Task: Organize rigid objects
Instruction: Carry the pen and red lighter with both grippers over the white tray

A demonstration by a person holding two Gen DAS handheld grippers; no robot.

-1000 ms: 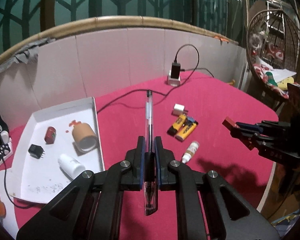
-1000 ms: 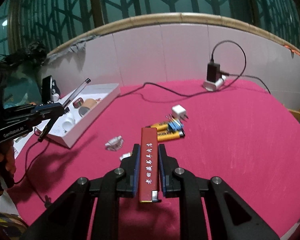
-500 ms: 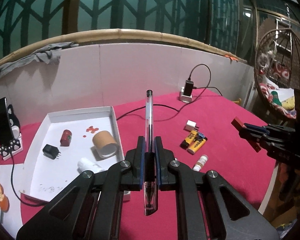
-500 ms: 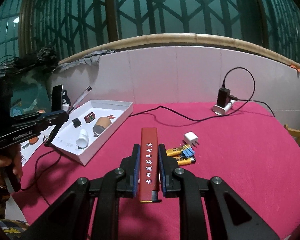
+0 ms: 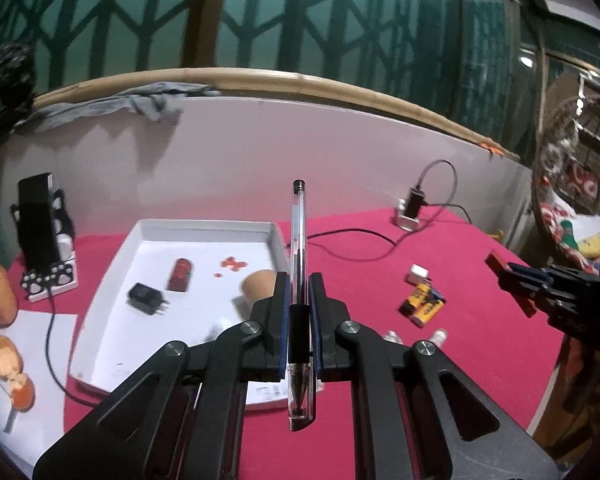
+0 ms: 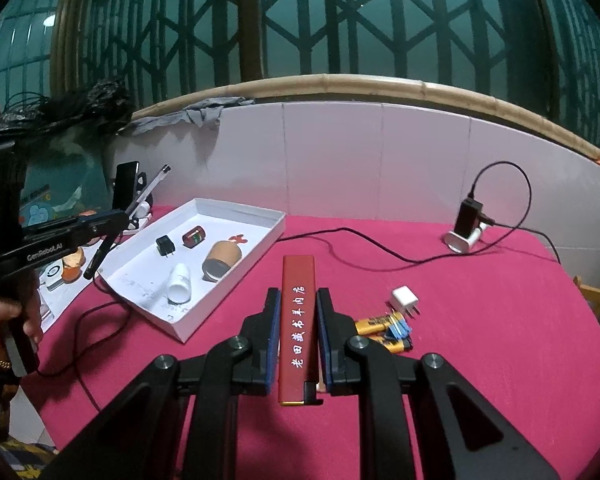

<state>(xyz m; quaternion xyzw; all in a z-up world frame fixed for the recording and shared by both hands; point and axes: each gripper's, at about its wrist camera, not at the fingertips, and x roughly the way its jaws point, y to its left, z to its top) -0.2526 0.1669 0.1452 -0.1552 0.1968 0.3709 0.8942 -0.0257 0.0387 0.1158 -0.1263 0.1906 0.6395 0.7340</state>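
Observation:
My left gripper (image 5: 299, 280) is shut on a clear ballpoint pen (image 5: 299, 232), held above the near right corner of a white tray (image 5: 204, 224). In the tray lie a black plug (image 5: 146, 298), a small red cylinder (image 5: 180, 275), a brown tube (image 5: 260, 282) and a white bottle (image 6: 179, 282). My right gripper (image 6: 299, 294) is shut on a flat red bar (image 6: 298, 312) with white characters, over the red cloth right of the tray (image 6: 228, 292). Each gripper shows in the other's view: left gripper (image 6: 118, 216), right gripper (image 5: 512, 276).
Loose on the red cloth lie a white charger cube (image 6: 404, 299), yellow batteries (image 6: 376, 324) and small dropper bottles (image 5: 440, 334). A black cable runs to a charger stand (image 6: 464, 236) by the tiled wall. A phone on a stand (image 5: 40, 220) is left of the tray.
Both grippers have risen and drawn back, still holding the pen and the red bar. The left view has swung left, so the tray sits lower and more central under the pen.

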